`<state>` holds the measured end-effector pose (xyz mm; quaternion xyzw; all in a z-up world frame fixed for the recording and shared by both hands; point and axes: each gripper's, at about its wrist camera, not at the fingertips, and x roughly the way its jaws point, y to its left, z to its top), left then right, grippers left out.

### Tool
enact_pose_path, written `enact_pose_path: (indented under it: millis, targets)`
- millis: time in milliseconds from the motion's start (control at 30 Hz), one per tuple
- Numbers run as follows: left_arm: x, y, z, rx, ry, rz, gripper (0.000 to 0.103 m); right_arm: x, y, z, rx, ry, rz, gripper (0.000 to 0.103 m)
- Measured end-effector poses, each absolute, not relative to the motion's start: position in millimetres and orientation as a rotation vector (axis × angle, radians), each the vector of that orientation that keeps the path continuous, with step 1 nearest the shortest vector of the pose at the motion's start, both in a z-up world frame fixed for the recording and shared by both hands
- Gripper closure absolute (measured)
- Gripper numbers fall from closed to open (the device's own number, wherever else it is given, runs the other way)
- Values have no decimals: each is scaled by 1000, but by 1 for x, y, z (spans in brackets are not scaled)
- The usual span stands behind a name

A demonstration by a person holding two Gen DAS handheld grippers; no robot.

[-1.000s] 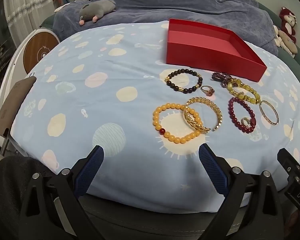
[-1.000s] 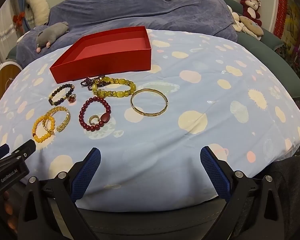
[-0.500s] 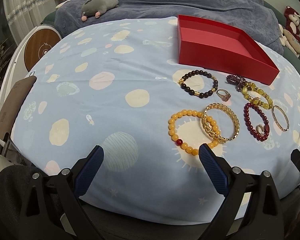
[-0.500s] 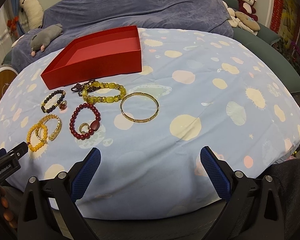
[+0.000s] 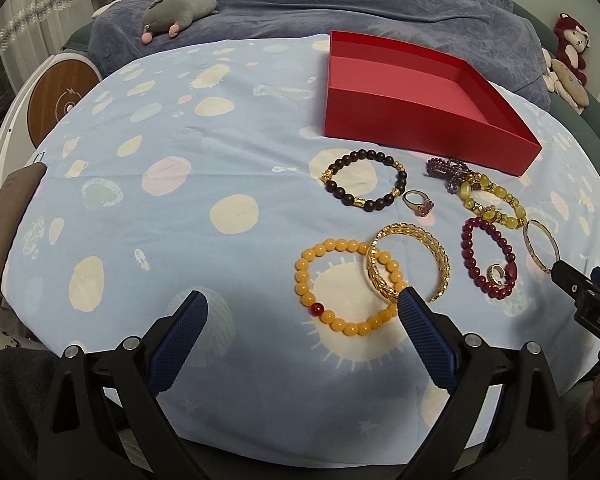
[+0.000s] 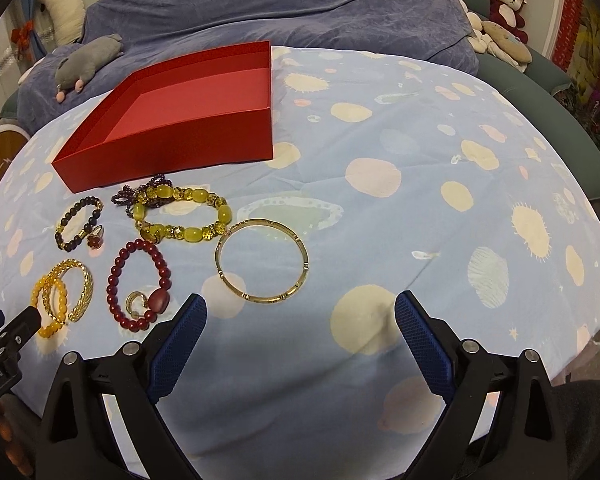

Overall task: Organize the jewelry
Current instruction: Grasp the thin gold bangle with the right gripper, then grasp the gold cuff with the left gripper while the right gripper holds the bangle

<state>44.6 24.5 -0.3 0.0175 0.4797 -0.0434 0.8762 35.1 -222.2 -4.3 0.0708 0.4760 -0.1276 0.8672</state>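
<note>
Blue spotted sheet [image 6: 380,240] covers the surface; purple blanket [image 6: 260,12] and plush toys [image 6: 504,0] lie beyond. Bracelets [image 6: 180,216] sit near the red box [image 6: 204,128], outside it. Left gripper [image 5: 302,320] and right gripper [image 6: 300,320] both spread wide, holding nothing.

Both fisheye views are looking forward and downward from the near edge of the tabletop [image 5: 148,152], each framed by its own blue-padded fingers [image 5: 180,336]. The left view is facing the jewelry from the left, the right view from the right. Both are sharing the red box [image 6: 188,128] and the jewelry.
</note>
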Motion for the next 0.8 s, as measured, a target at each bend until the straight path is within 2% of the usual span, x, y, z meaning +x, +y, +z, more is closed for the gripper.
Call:
enact_pose_path:
  millis: [200,300,433,500,800]
  targets:
    - [51,20,2,31,1002,-113,11,60,-219,-11,147,1019,-238,24]
    - [54,16,3,42,1000,-127,11,69,-218,-19,150,1051,-223,35]
    - [58,7,1,73,1002,-144,11,67,-216,-18,145,1026,-222,39]
    - [60,2,0,77,1005,-156,11,67,-217,-17,149,1022,-219,46]
    - [69,-23,-9,115,1018,-201,11,63,-222,-15,179,1025,-224,46]
